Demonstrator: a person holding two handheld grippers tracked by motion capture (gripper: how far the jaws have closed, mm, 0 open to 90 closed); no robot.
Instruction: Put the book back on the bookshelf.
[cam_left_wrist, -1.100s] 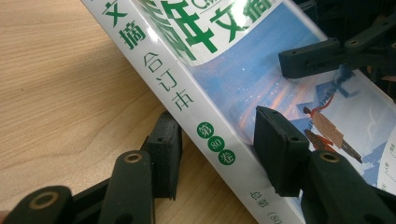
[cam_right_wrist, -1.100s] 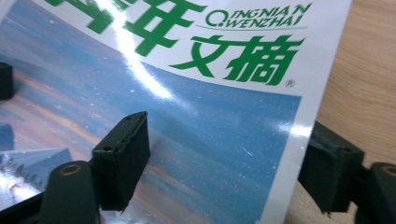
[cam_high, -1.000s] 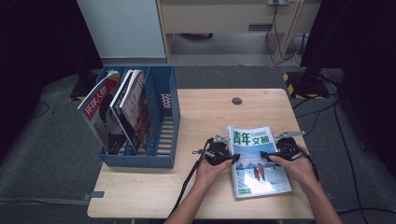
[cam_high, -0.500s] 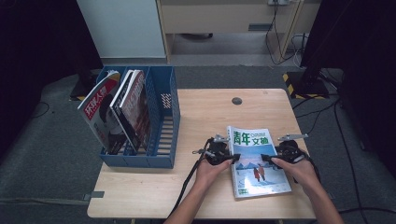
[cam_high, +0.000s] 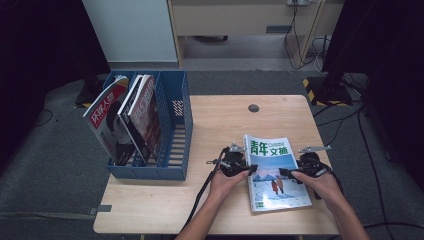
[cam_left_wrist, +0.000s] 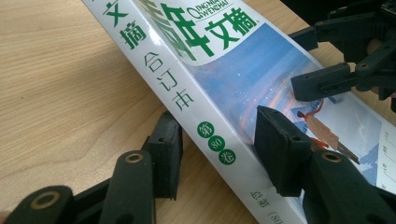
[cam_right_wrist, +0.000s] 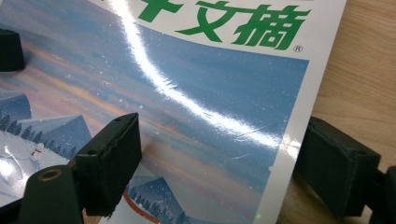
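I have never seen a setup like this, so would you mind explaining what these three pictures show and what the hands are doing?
A person sits at a wooden table and holds a hand-held two-jaw gripper in each hand; there is no robot arm. The high view looks down from above the person's side. The other two pictures come from small cameras riding on each gripper, looking along its black jaws.

On the table lies a thick magazine with green Chinese title lettering and a snowy cover. At the table's left stands a blue file rack holding other magazines.

The left gripper straddles the magazine's spine, one jaw on the table, the other over the cover. The right gripper straddles the opposite edge the same way. Whether either one is already squeezing the magazine, I cannot tell; it lies flat.
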